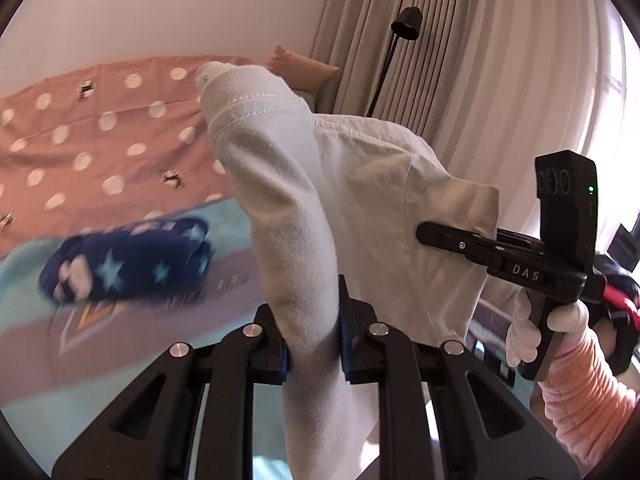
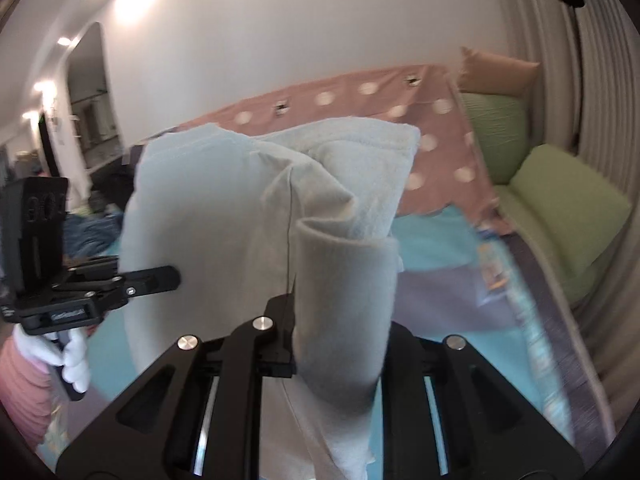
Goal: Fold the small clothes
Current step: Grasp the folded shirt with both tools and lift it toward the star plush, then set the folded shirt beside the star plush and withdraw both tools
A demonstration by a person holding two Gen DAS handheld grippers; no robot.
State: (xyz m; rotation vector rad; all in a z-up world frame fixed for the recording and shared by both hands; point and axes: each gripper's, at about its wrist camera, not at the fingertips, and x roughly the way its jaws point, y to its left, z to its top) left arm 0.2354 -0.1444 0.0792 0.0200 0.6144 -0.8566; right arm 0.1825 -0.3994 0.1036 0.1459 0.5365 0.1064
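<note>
White garment (image 1: pixel 320 200) hung in air above bed (image 1: pixel 100 136), stretched left to right between my grippers, long axis across. My left gripper (image 1: pixel 312 344) pinched bunched left end; my right gripper (image 2: pixel 336 344) pinched right end. Cloth rose past both jaws, draped toward far wall.

A black floor lamp (image 1: pixel 407 24) stands by beige curtains (image 1: pixel 460 60); green cushions (image 2: pixel 560 200) lie nearby.

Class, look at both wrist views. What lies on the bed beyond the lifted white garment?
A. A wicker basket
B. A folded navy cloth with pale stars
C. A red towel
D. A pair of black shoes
B: a folded navy star-print cloth lies on the turquoise cover, left of the white garment.
</note>
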